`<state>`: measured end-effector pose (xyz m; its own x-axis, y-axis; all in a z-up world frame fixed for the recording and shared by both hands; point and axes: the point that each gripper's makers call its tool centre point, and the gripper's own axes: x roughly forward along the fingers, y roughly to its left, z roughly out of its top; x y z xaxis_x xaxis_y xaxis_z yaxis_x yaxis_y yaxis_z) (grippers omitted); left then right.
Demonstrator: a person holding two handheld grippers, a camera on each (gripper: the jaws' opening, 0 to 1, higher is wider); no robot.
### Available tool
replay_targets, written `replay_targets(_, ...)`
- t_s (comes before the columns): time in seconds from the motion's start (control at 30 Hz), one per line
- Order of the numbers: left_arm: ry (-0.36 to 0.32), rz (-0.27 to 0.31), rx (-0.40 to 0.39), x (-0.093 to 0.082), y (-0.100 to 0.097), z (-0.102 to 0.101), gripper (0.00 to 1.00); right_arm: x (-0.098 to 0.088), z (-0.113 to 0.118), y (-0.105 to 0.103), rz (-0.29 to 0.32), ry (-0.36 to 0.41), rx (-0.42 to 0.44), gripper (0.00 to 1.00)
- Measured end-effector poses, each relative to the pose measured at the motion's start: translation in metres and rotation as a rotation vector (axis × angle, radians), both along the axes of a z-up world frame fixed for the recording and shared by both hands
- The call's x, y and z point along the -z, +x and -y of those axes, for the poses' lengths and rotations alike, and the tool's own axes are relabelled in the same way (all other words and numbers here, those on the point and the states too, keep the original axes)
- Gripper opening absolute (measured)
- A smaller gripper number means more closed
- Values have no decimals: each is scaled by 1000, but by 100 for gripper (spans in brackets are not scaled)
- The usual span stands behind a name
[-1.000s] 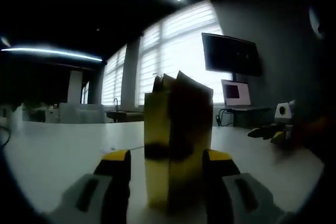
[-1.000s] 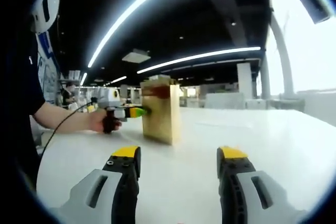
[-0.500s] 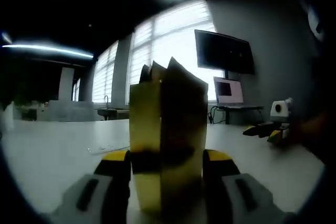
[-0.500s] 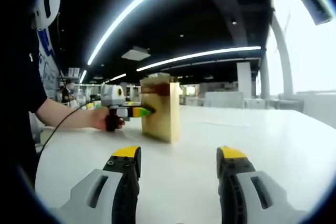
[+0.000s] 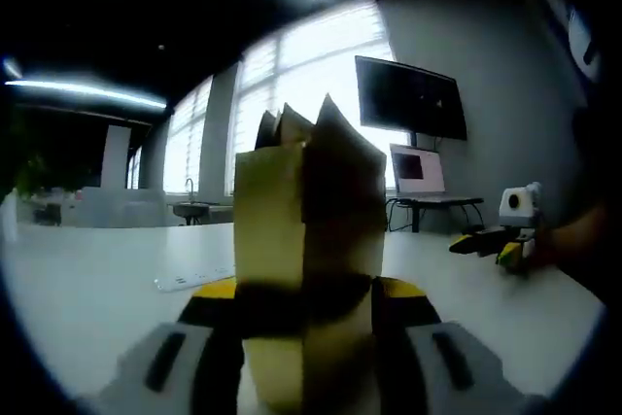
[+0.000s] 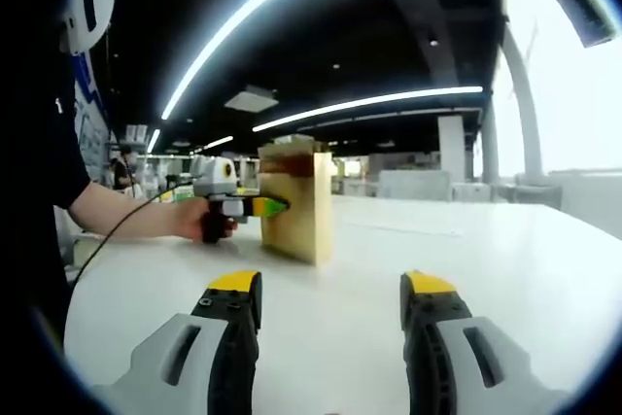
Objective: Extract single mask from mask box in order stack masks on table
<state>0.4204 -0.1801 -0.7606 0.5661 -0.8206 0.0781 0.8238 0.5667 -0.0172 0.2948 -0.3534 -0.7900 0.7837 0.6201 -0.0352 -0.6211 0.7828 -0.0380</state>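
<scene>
The mask box [image 5: 306,269] stands upright on the white table [image 6: 466,250], flaps open, sitting right between the left gripper [image 5: 306,337] jaws, though I can't tell if they're actually squeezing it. The right gripper [image 6: 330,323] hangs well back from the box with its jaws spread wide, nothing in them.

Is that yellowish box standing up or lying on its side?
Upright. In the right gripper view the mask box stands tall on the white table, its opened top flaps pointing up in the left gripper view.
</scene>
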Motion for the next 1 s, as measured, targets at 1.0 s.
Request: replay_targets(1.0, -4, -8, -12, 1, -7, 6, 34, -3, 1, -1, 8, 14, -2, 53)
